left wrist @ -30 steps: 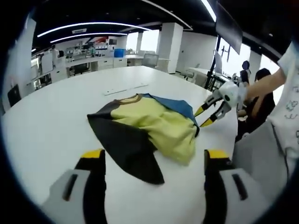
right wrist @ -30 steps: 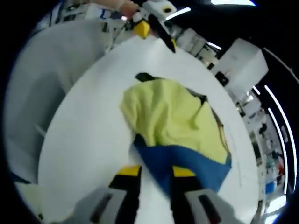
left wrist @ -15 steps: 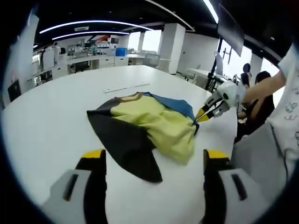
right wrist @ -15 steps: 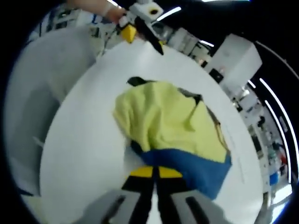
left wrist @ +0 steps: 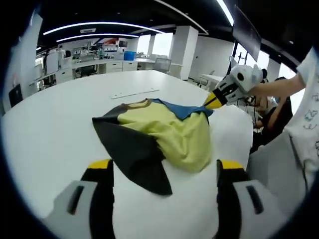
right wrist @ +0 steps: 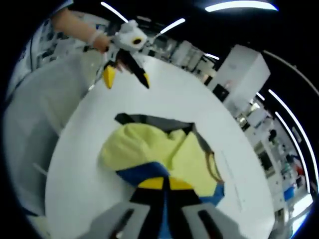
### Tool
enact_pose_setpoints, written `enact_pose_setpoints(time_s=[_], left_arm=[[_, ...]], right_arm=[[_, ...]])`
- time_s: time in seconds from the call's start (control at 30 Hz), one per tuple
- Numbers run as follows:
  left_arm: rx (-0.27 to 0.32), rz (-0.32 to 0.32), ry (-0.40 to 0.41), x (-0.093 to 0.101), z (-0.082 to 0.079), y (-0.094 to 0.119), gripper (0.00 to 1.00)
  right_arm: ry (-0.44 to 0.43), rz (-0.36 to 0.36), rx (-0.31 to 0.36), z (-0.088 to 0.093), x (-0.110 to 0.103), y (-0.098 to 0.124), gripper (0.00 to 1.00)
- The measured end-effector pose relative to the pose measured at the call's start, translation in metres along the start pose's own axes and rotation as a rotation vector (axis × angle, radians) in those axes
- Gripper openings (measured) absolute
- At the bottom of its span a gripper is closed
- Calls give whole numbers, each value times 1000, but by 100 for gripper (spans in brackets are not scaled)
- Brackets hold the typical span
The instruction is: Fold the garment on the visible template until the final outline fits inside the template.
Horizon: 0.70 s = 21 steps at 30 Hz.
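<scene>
One garment (left wrist: 164, 137), white table (left wrist: 60, 124), seated person (left wrist: 276, 107)

My right jaws covered the blue edge of the garment (right wrist: 164, 159) they pinched, so that hem was hidden. In the left gripper view the person's sleeve (left wrist: 310, 117) was cut off by the edge.

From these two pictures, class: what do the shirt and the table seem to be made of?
The shirt looks like soft knit cloth, matte, in yellow, blue and black panels: it creases and drapes where the right gripper pinches its blue part. The table seems a hard, smooth white top, perhaps laminate, with a faint sheen; the exact material is uncertain.
</scene>
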<state>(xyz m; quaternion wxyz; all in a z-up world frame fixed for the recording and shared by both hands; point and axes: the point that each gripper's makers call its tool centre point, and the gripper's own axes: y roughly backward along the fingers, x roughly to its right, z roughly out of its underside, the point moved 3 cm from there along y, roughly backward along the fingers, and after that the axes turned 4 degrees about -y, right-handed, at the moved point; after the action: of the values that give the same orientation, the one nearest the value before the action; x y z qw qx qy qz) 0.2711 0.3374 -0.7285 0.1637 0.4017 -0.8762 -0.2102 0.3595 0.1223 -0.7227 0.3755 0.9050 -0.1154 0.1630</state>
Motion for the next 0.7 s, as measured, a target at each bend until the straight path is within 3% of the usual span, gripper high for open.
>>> enact_pose_setpoints(time_s=[0.17,0.7], left_arm=[[3,-2,7,-1,2,0,82],[4,-12,40,-7,7,-2,81]], right_arm=[[-12,13,18,-16,18,-10,0],[-61,-34,-91,-10,47,-85,0]])
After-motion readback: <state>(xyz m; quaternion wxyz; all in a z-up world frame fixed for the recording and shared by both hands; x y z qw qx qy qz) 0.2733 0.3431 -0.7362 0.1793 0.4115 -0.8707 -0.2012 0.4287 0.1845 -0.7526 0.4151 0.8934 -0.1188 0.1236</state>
